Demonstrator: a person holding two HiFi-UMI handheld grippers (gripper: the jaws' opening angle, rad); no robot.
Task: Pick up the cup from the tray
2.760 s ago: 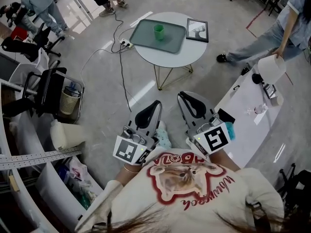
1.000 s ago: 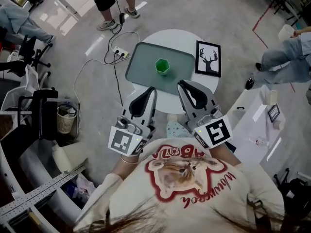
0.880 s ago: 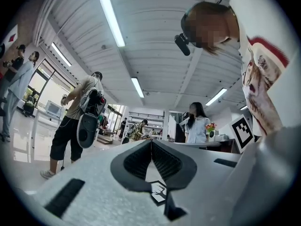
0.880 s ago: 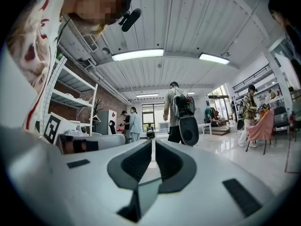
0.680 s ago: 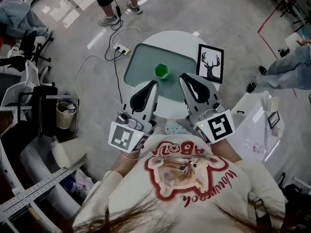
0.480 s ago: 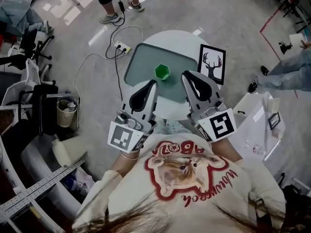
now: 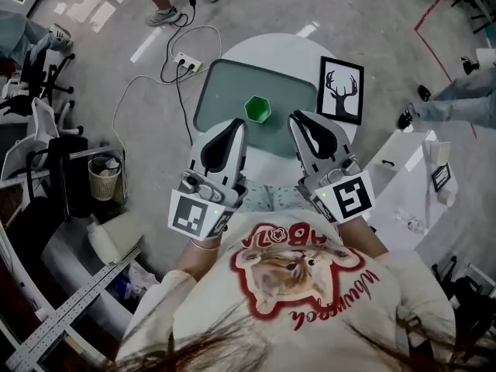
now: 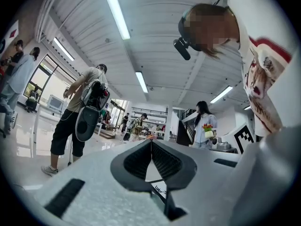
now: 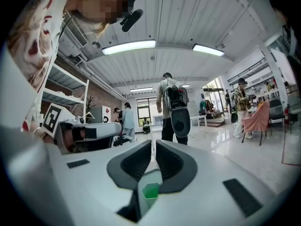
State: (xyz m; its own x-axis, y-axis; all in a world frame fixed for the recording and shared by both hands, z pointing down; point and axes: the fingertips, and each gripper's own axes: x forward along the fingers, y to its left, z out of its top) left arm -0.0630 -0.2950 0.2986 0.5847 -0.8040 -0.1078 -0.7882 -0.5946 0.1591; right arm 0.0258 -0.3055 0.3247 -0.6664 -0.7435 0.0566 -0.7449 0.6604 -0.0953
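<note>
The left gripper (image 8: 151,144) has its two black ribbed jaws pressed together at the tips, with nothing between them. The right gripper (image 9: 154,144) is likewise closed and empty, with only a thin slit between its pads. In the head view both point away from the person, side by side, each with one marker cube at its rear.

Just beyond and between their tips stands the one small green hexagonal plastic cup (image 7: 256,108), touched by neither gripper. It is upright, its long axis vertical and its open mouth facing up. The right gripper view shows it low through the gap under the jaws.

The cup stands on the single grey-green rectangular tray with rounded corners (image 7: 221,87), on the half nearer the person. The tray lies on one round white table (image 7: 267,49). Just beside the tray's right edge on the table lies one black-framed picture of a deer's head (image 7: 342,90).

On the grey floor left of the table lies one white power strip (image 7: 184,65) with its cables.
</note>
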